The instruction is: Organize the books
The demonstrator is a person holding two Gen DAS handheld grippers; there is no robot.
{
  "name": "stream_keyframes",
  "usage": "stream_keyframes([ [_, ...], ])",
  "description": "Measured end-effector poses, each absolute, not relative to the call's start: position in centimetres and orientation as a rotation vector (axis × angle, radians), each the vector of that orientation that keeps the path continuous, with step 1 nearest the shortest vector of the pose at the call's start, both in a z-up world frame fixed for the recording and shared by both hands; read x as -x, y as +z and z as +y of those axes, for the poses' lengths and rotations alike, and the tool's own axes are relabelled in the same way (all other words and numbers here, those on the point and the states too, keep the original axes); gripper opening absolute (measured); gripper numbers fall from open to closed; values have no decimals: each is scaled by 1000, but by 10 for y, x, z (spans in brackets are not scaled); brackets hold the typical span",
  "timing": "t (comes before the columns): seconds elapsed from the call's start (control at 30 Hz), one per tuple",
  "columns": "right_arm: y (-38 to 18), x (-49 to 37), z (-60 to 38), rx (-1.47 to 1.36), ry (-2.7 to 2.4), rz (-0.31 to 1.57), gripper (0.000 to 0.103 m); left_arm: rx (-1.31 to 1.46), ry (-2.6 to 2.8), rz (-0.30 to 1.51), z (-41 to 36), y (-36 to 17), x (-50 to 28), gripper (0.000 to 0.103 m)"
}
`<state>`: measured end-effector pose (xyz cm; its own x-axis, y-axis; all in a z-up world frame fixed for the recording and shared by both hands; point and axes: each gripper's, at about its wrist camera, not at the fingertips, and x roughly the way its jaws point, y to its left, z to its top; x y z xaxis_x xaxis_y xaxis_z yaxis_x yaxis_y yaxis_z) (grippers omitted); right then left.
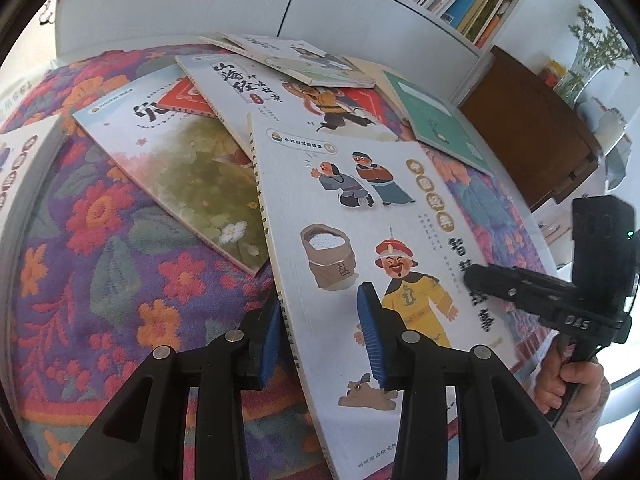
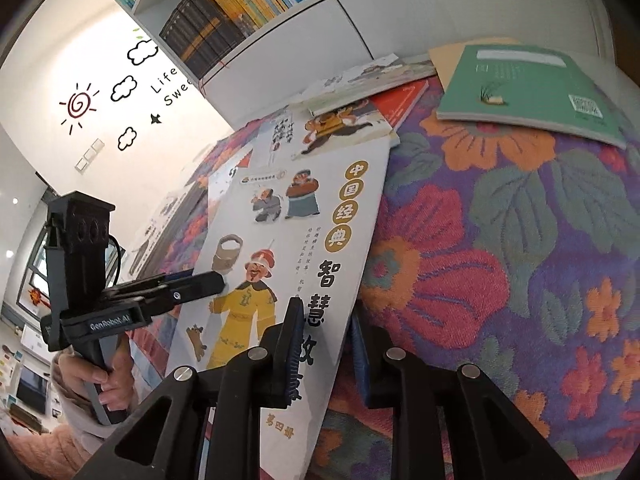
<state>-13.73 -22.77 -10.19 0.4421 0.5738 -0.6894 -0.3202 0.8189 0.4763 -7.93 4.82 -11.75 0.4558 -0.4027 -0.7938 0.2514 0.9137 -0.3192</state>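
Carefully, with the left gripper (image 1: 320, 336) and right gripper (image 2: 324, 352) each holding narrow fingers astride opposite long edges of the white picture book (image 1: 360, 240) near the bench's (image 1: 100, 280) front edge, we should pinch evenly and lift level.

The white picture book (image 2: 288, 240) at frame centre carries gold discs reading 中国经典, black 智慧 beneath, and 第四册 near its lower edge. Its painted sack (image 1: 329, 257) bears 盐. The left gripper (image 2: 218, 280) is marked "GenRobot.AI". The wall (image 2: 168, 84), upper left, shows "Life" and "Swee". The right gripper (image 1: 470, 276) reads "DAS".
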Motion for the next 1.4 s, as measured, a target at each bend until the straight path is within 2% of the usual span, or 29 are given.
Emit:
stream_keyframes([
  [0.4, -67, 165, -197, -195, 608, 911, 21, 152, -369, 1054, 61, -106, 86, 35],
  [0.67, -40, 173, -167, -130, 632, 880, 22, 126, -351, 1017, 83, -78, 91, 35],
  [1.4, 30, 146, -36, 24, 708, 839, 22, 196, -289, 946, 206, -22, 70, 35],
])
